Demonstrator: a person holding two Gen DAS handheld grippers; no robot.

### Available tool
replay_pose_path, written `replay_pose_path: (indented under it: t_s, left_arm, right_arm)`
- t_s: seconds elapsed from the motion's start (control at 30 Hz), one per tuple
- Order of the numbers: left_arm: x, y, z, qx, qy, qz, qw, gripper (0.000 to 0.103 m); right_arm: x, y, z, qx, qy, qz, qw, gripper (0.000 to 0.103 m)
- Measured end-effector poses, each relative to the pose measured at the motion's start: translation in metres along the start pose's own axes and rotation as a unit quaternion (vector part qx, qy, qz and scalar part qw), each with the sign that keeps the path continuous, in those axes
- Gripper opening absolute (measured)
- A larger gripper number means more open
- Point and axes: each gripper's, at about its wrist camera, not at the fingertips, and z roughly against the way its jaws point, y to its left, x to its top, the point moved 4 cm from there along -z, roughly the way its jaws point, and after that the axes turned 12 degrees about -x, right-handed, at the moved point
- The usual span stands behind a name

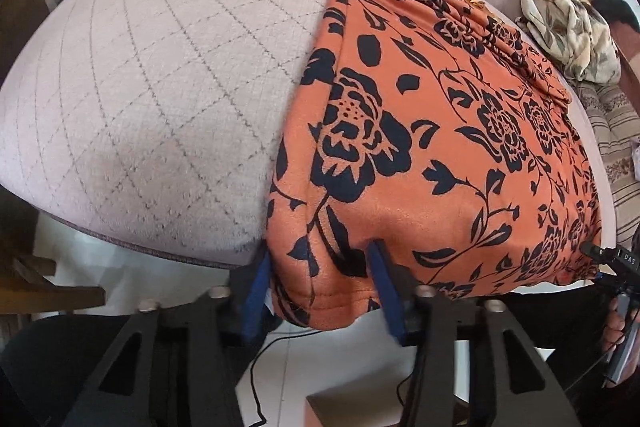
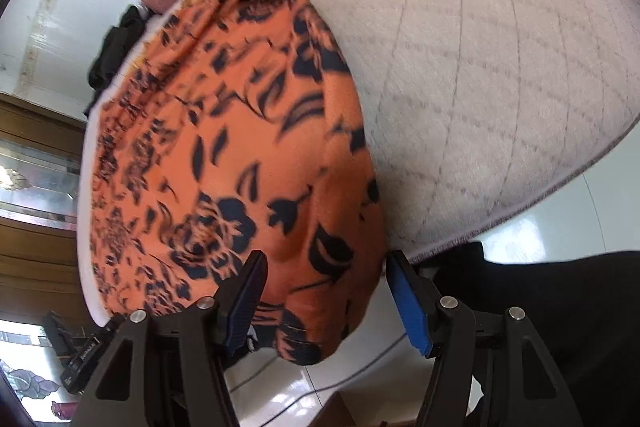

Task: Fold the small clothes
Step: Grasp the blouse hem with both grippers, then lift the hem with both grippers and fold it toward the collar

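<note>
An orange garment with a black flower print [image 1: 440, 131] lies flat on a pale quilted cushion [image 1: 160, 87], its near hem hanging over the front edge. My left gripper [image 1: 320, 287] is shut on the garment's near left corner, and both blue pads [image 1: 382, 279] press into the folded hem. In the right wrist view the same garment [image 2: 224, 147] fills the left half. My right gripper [image 2: 326, 263] stands open around the near right corner. One finger lies over the cloth and the other sits beside its edge.
A crumpled cream flowered cloth [image 1: 568, 27] lies at the far right of the cushion, and dark clothing [image 2: 116, 47] lies at its back. Below the cushion's front edge [image 2: 520, 219] are a glossy white tiled floor [image 2: 568, 211] and a black cable [image 1: 256, 387]. A hand [image 1: 616, 323] holds the other gripper's handle.
</note>
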Motion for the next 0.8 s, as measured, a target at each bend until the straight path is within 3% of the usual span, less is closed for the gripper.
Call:
replay_pose_path:
  t_s: [0.03,0.07,0.1,0.13,0.2,0.23,0.47,0.63,0.8]
  left_arm:
    - [0.000,0.000,0.001,-0.002,-0.002,0.000,1.0000,0.029]
    - [0.000,0.001,0.003,-0.010,-0.005,0.003,0.9999,0.018]
    - [0.000,0.002,0.006,-0.018,-0.007,0.005,0.9998,0.013]
    - [0.000,0.004,0.010,-0.025,-0.008,0.005,0.9996,0.012]
    - [0.002,0.004,0.015,-0.036,-0.012,0.001,0.9993,0.010]
    - [0.003,0.002,0.017,-0.040,-0.012,-0.003,0.9991,0.010]
    - [0.025,-0.025,0.053,-0.104,-0.034,-0.044,0.9930,0.009]
    - [0.043,-0.032,0.082,-0.129,-0.053,-0.058,0.9885,0.009]
    - [0.077,-0.029,0.098,-0.151,-0.073,-0.049,0.9847,0.009]
  right_arm:
    - [-0.002,0.002,-0.002,0.003,0.000,0.003,1.000,0.065]
    - [-0.004,0.004,-0.003,0.005,-0.003,0.010,1.000,0.062]
    - [-0.005,0.005,-0.002,0.000,-0.011,0.015,1.000,0.054]
    - [-0.005,0.004,-0.002,-0.015,-0.015,0.019,1.000,0.042]
    - [-0.006,0.002,0.001,-0.013,-0.021,0.023,0.999,0.027]
    - [-0.005,0.001,0.006,-0.008,-0.029,0.023,0.999,0.013]
    - [-0.004,0.006,0.041,0.047,-0.046,0.033,0.997,0.010]
    - [0.010,0.008,0.073,0.163,-0.052,0.012,0.985,0.010]
    - [0.029,0.018,0.109,0.236,-0.080,0.003,0.968,0.009]
